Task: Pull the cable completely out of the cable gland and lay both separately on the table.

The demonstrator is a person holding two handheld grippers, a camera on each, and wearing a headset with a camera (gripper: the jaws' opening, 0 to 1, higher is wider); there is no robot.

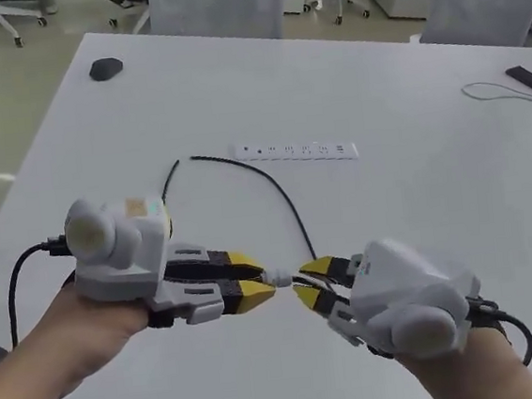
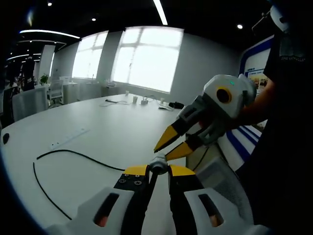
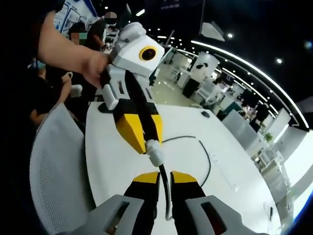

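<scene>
Both grippers meet tip to tip above the white table (image 1: 409, 214). My left gripper (image 1: 266, 280) (image 2: 158, 170) is shut on a small white cable gland (image 1: 279, 277) (image 2: 157, 164) (image 3: 154, 152). A thin black cable (image 1: 283, 198) (image 2: 73, 153) (image 3: 166, 191) leaves the gland, passes between the jaws of my right gripper (image 1: 299, 281) (image 3: 166, 177), which is shut on it right behind the gland, then curves away across the table. The right gripper (image 2: 161, 152) comes in from the right in the left gripper view. From above, the left gripper (image 3: 145, 142) enters the right gripper view.
A white power strip (image 1: 295, 150) lies beyond the cable. A dark mouse (image 1: 105, 69) sits at the far left, and a dark flat device (image 1: 531, 80) with a pale cord (image 1: 493, 93) at the far right. Grey chairs (image 1: 214, 6) stand behind the table.
</scene>
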